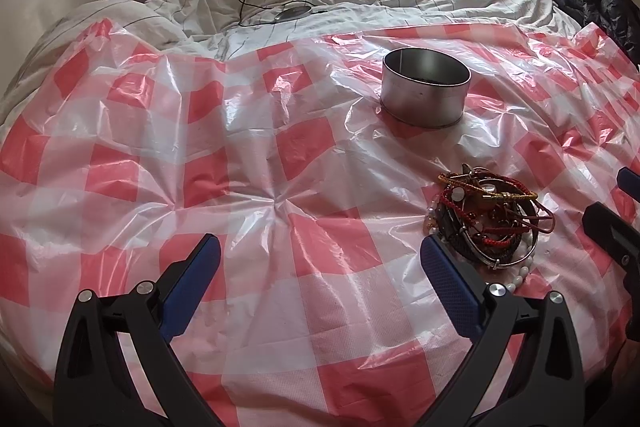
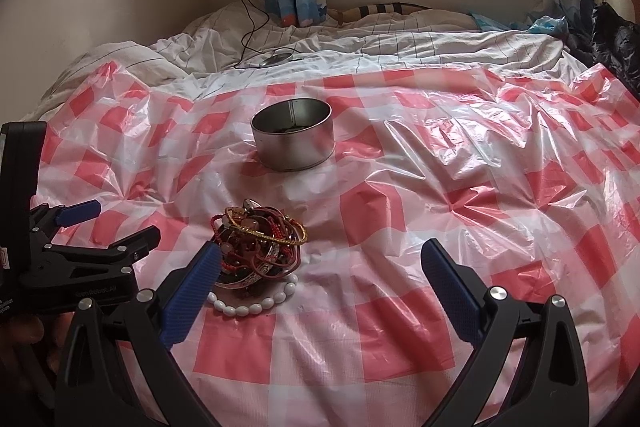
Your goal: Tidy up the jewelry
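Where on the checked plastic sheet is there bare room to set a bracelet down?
Bare sheet lies right of the tin and jewelry pile, and left of them. It is crowded near the pile, flanked by the left claw and right claw.

glossy crinkled plastic sheet (image 2: 400,187); brushed metal tin (image 2: 294,143); textured rubbery tool pads (image 2: 450,285).

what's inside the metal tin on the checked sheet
The metal tin stands open and upright. Its shiny inner wall shows, with something small and dark low down, too dim to identify. Its near wall hides most of the bottom. The jewelry pile lies outside it.
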